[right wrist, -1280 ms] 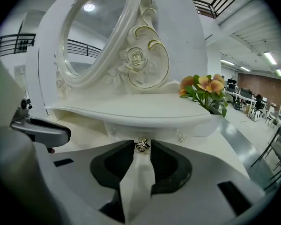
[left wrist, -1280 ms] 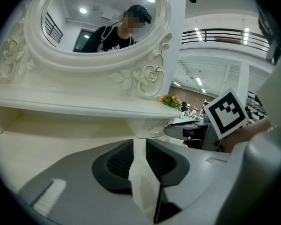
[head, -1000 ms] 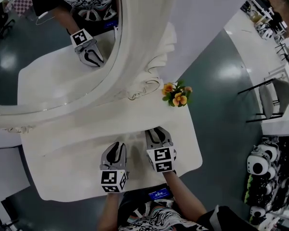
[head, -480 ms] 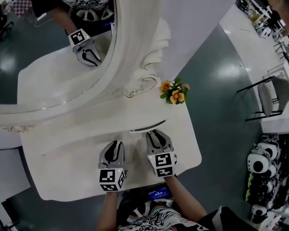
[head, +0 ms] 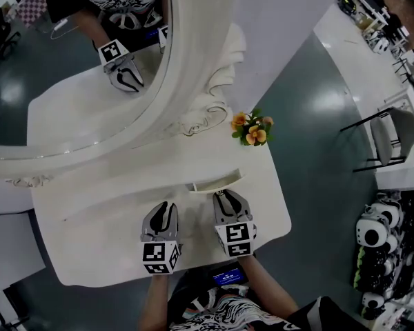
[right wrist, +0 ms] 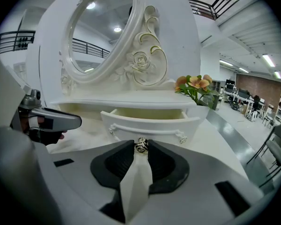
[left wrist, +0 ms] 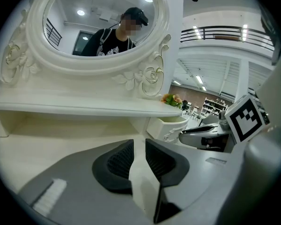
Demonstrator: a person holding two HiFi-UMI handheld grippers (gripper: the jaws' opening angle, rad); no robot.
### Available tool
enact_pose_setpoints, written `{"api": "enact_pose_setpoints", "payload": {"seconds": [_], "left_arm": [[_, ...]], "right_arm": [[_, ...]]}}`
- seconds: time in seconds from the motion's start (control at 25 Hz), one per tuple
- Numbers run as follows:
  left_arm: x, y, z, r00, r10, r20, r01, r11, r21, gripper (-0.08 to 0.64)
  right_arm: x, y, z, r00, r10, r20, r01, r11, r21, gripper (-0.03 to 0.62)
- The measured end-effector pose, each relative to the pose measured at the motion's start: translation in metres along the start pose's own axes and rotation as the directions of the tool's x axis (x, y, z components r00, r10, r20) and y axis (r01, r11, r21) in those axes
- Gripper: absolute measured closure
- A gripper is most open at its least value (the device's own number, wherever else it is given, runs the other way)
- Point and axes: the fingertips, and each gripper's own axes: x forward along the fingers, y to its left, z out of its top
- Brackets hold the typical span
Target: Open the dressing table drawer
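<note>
A small white drawer [head: 217, 180] stands part-way out from under the dressing table's low shelf; its cream inside shows in the right gripper view [right wrist: 147, 112]. My right gripper [head: 225, 197] is shut on the drawer's small metal knob [right wrist: 141, 145], which sits between its dark pads [right wrist: 160, 162]. My left gripper [head: 163, 214] rests over the tabletop to the left, jaws a narrow gap apart [left wrist: 139, 146] with nothing between them. From the left gripper view the drawer [left wrist: 171, 125] is ahead on the right.
An oval mirror [head: 69, 67] in a carved white frame rises behind the shelf. A small pot of orange flowers [head: 252, 129] stands at the shelf's right end. The white tabletop [head: 90, 243] ends just behind both grippers. Chairs and desks stand far right.
The drawer has slid out from under the shelf toward me, with my right gripper drawing back on its knob. My left gripper has stayed put.
</note>
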Motion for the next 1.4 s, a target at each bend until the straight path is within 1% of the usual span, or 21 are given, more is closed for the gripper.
{"api": "enact_pose_setpoints", "payload": {"seconds": [0.16,0.32,0.44,0.52,0.56,0.72,0.8,1.0,1.16,1.4], "left_arm": [[-0.003,0.004,0.001,1.0,0.003,0.005,-0.003,1.0,-0.001,0.482],[-0.005,0.006,0.003,1.0,0.006,0.015,-0.006,1.0,0.001,0.476],[-0.011,0.003,0.011,0.999,0.006,0.037,-0.006,1.0,0.003,0.471],[-0.018,0.0,0.02,0.998,0.003,0.061,-0.004,1.0,0.011,0.471],[-0.022,-0.001,0.025,0.997,0.004,0.075,-0.005,1.0,0.015,0.471],[-0.043,-0.002,0.041,0.991,0.021,0.129,-0.023,1.0,0.009,0.472],[-0.053,-0.006,0.046,0.988,0.015,0.151,-0.019,1.0,0.023,0.472],[-0.085,-0.024,0.058,0.98,0.006,0.197,-0.016,0.998,0.052,0.497],[-0.108,-0.035,0.07,0.973,0.003,0.232,-0.022,0.996,0.082,0.506],[-0.121,-0.046,0.081,0.963,-0.006,0.268,-0.023,0.994,0.104,0.506]], "right_arm": [[-0.001,0.001,-0.003,1.0,-0.014,0.0,0.014,1.0,0.009,0.5],[0.002,-0.001,-0.003,1.0,-0.008,-0.005,0.008,1.0,0.01,0.497],[-0.004,-0.004,-0.003,1.0,-0.015,-0.008,0.015,1.0,0.015,0.472],[-0.015,-0.004,0.001,1.0,-0.024,0.003,0.024,1.0,0.018,0.472],[-0.021,-0.004,0.003,0.999,-0.031,0.012,0.031,0.999,0.021,0.476],[-0.054,-0.002,0.014,0.996,-0.06,0.061,0.059,0.998,0.026,0.553],[-0.069,0.001,0.019,0.993,-0.066,0.097,0.063,0.998,0.03,0.592],[-0.109,0.01,0.031,0.983,-0.068,0.169,0.06,0.997,0.049,0.592],[-0.135,0.024,0.044,0.972,-0.061,0.225,0.056,0.998,0.03,0.592],[-0.158,0.031,0.05,0.963,-0.066,0.26,0.064,0.998,0.016,0.592]]}}
